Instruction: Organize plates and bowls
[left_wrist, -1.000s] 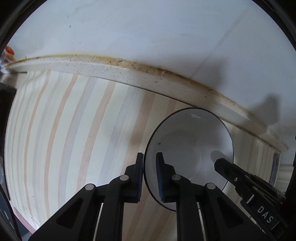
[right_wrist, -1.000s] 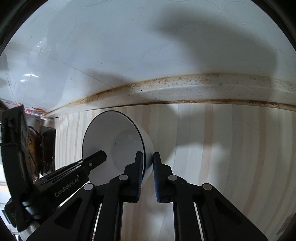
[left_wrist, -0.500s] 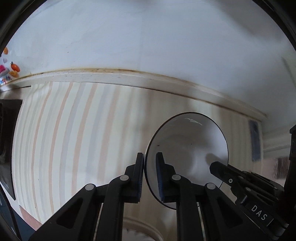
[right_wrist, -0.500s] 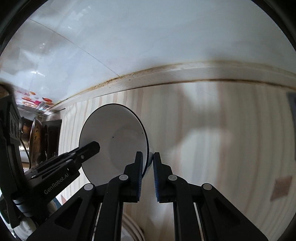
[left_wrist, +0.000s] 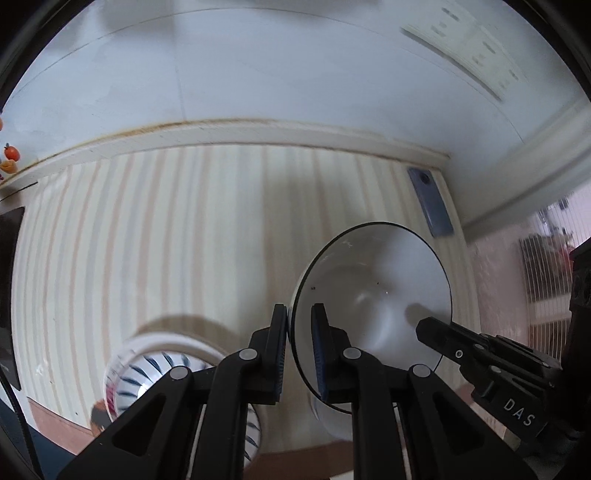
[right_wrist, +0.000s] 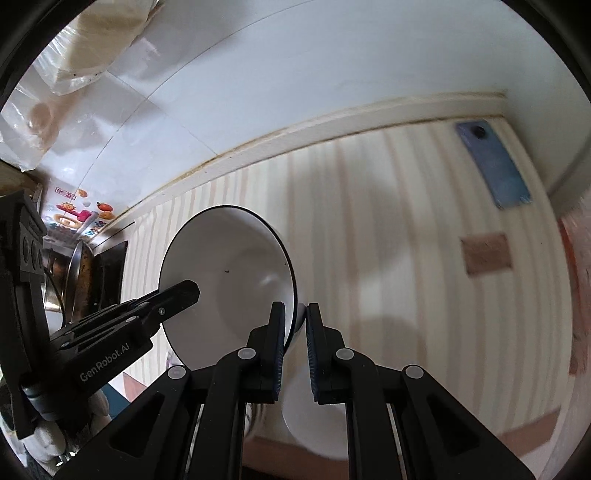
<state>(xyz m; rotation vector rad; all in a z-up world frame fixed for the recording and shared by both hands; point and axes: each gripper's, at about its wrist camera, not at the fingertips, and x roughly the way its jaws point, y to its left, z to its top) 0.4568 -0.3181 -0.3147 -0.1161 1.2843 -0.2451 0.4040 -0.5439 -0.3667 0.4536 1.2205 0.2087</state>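
white bowl (left_wrist: 373, 295) with dark rim, tilted, held above counter.

A home kitchen: a table covered in pastel-striped cloth (left_wrist: 166, 229) runs along glossy white wall tiles (right_wrist: 229, 85) with a grimy seam, cartoon food stickers (right_wrist: 79, 214), and a metal pan (right_wrist: 79, 273) at the stove.

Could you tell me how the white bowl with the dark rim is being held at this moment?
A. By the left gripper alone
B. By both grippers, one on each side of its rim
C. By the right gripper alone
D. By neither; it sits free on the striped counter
B: the left gripper and the right gripper each pinch the rim of the white bowl on opposite sides, lifted above the striped counter.
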